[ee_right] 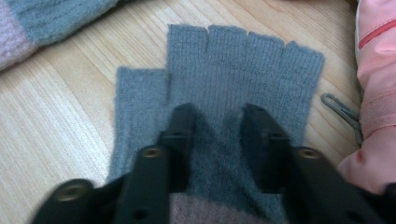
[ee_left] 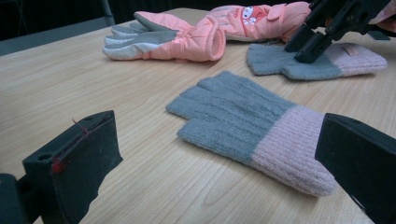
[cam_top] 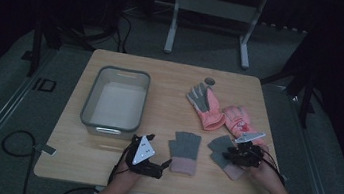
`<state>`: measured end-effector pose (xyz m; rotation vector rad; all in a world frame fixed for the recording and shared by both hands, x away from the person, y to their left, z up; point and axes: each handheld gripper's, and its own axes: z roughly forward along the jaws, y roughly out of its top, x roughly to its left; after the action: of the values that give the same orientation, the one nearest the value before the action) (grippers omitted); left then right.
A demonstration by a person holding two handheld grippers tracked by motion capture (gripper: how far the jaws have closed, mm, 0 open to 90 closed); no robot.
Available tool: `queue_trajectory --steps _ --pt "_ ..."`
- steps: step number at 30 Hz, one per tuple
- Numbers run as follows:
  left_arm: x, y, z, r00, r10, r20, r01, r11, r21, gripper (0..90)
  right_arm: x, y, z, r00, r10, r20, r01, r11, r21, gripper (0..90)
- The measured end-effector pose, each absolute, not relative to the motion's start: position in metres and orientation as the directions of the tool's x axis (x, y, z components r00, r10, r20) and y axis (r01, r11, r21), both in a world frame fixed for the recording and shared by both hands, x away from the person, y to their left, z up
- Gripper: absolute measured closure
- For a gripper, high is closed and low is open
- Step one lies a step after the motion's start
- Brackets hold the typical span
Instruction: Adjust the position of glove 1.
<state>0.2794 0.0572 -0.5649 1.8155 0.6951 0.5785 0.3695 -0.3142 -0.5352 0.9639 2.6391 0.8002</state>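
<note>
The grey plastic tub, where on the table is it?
In the high view the grey plastic tub sits on the table's left half, beyond the left gripper, well left of the gloves.

Left gripper (cam_top: 167, 163): black body, grey three-cornered plate on top, black cable trailing. Right gripper (ee_right: 217, 116): black jaws, brass-coloured screws, grey plate. Red marks on left jaw pad.

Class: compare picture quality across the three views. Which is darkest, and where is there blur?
High view: darkest, dim room, table underlit. Left gripper view: brighter, near jaws soft, grey-and-pink glove fairly sharp. Right gripper view: evenly lit, grey glove slightly soft, jaws at the bottom blurred.
</note>
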Motion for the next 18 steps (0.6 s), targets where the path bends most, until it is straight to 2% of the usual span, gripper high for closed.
queue_trajectory --steps 3,8,10,15,18 --pt "0.28 0.057 -0.565 0.713 0.699 0.058 0.188 -0.27 0.944 0.0 0.368 -0.315 -0.536 -0.746 0.666 -0.005 0.545 0.616 0.569 78.1" --pt "0.28 0.057 -0.565 0.711 0.701 0.058 0.189 -0.269 0.944 0.0 0.362 -0.312 -0.533 -0.682 0.731 0.009 0.602 0.555 0.574 83.7" --pt "0.28 0.058 -0.565 0.709 0.703 0.058 0.189 -0.268 0.945 0.0 0.356 -0.309 -0.524 -0.655 0.755 -0.002 0.607 0.528 0.595 84.5" --pt "0.28 0.057 -0.565 0.708 0.704 0.06 0.188 -0.269 0.945 0.0 0.336 -0.307 -0.483 -0.543 0.835 0.09 0.623 0.328 0.71 84.7" --pt "0.279 0.057 -0.565 0.706 0.705 0.059 0.188 -0.267 0.945 0.0 0.32 -0.298 -0.466 -0.505 0.859 0.079 0.6 0.284 0.748 84.7"
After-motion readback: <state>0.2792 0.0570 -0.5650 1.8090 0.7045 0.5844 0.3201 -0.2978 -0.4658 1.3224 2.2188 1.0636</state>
